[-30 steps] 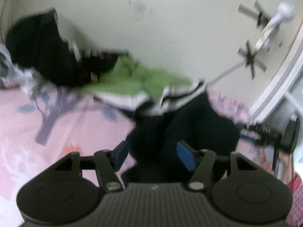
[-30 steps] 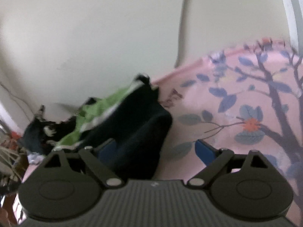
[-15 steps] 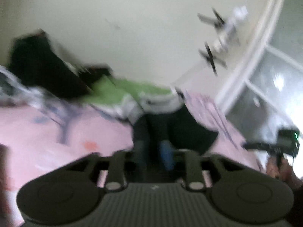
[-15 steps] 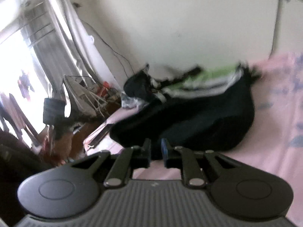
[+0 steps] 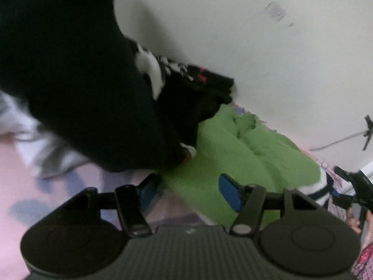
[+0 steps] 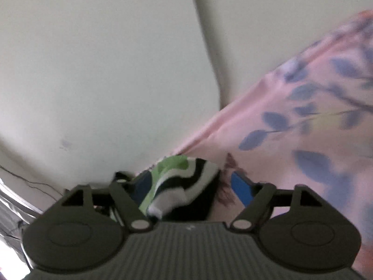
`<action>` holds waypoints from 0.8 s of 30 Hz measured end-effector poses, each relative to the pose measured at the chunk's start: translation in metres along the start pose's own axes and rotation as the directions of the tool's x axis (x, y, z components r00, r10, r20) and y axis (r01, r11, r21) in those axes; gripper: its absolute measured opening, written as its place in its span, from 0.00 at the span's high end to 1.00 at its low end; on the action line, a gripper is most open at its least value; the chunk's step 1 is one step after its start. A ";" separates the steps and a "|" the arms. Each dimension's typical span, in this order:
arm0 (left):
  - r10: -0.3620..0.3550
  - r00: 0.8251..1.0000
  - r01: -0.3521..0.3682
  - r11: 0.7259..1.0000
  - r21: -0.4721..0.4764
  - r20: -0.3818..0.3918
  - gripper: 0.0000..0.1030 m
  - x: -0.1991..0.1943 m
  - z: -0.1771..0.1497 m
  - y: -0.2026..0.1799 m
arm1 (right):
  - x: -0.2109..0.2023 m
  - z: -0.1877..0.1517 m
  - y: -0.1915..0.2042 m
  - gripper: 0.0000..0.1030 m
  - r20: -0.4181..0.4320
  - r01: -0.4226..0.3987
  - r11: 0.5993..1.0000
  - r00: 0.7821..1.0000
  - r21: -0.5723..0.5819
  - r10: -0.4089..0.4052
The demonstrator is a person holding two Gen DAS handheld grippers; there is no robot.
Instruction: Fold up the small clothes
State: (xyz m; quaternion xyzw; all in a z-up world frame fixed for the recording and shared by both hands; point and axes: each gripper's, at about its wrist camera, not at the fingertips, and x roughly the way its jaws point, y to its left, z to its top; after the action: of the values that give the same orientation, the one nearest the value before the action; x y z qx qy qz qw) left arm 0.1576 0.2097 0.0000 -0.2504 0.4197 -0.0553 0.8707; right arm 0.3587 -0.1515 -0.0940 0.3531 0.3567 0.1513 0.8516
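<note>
Left wrist view, far left: large black garment heaped high, filling upper left, blurred. Grey-white cloth poking out beneath it on pink floral bedsheet. Further right, black printed garment with white and red marks, pressed against cream wall. Right of that, green garment lying crumpled on the sheet, along the wall's base, its white and dark striped edge at far right. Left gripper spread wide, holding nothing; blue pads apart, left pad at the green cloth's near edge, right pad over the green cloth. Contact with fabric not discernible. Black heap overlapping the green garment's left end. Thin grey rod and dark stand against wall, far right; dark device below it.

Right wrist view: cream wall filling left and centre. Right gripper spread wide, not clamped; striped hem of the green garment, green, white and black bands, bunched between the jaws near the left pad, dark cloth beneath. Pink floral bedsheet rising to the right.
</note>
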 end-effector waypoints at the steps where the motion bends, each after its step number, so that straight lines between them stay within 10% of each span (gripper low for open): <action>1: 0.013 1.000 -0.013 1.000 0.006 0.018 0.39 0.003 -0.001 -0.004 | 0.024 0.001 0.008 0.26 -0.028 0.000 1.000 1.000 -0.001 0.000; 2: 0.020 1.000 -0.021 1.000 0.017 0.022 0.42 0.005 -0.001 -0.010 | 0.047 0.001 0.016 0.26 -0.056 -0.002 1.000 0.998 0.009 0.002; 4: 0.035 0.999 -0.036 0.999 0.038 0.017 0.83 0.007 -0.002 -0.018 | 0.076 -0.002 0.035 0.38 -0.068 -0.023 1.000 0.997 -0.010 0.022; 5: 0.037 0.999 -0.038 0.998 0.048 0.021 0.83 0.004 -0.002 -0.021 | 0.075 -0.001 0.027 0.72 -0.092 -0.046 0.998 0.995 -0.035 0.042; 6: 0.036 0.999 -0.038 0.997 0.060 0.036 0.84 -0.001 -0.002 -0.024 | 0.081 -0.003 0.041 0.84 -0.107 -0.058 0.996 0.993 -0.060 0.052; 9: 0.020 0.994 -0.034 0.990 0.138 0.105 0.86 -0.028 -0.009 -0.040 | 0.044 -0.018 0.073 0.87 -0.036 -0.014 0.961 0.999 -0.276 0.004; 15: -0.039 0.985 0.009 0.985 0.175 0.170 0.90 -0.084 -0.037 -0.055 | -0.051 -0.081 0.116 0.96 0.154 0.210 0.754 0.977 -0.622 -0.145; 24: -0.064 0.978 0.023 0.979 0.201 0.200 0.91 -0.118 -0.059 -0.077 | -0.142 -0.116 0.122 0.96 0.291 0.307 0.667 0.946 -0.679 -0.140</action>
State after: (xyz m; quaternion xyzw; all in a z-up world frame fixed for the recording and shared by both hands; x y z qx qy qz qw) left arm 0.0456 0.1559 0.0889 -0.1765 0.3144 -0.0896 0.9284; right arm 0.1758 -0.0803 0.0062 -0.0388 0.2167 0.1328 0.9664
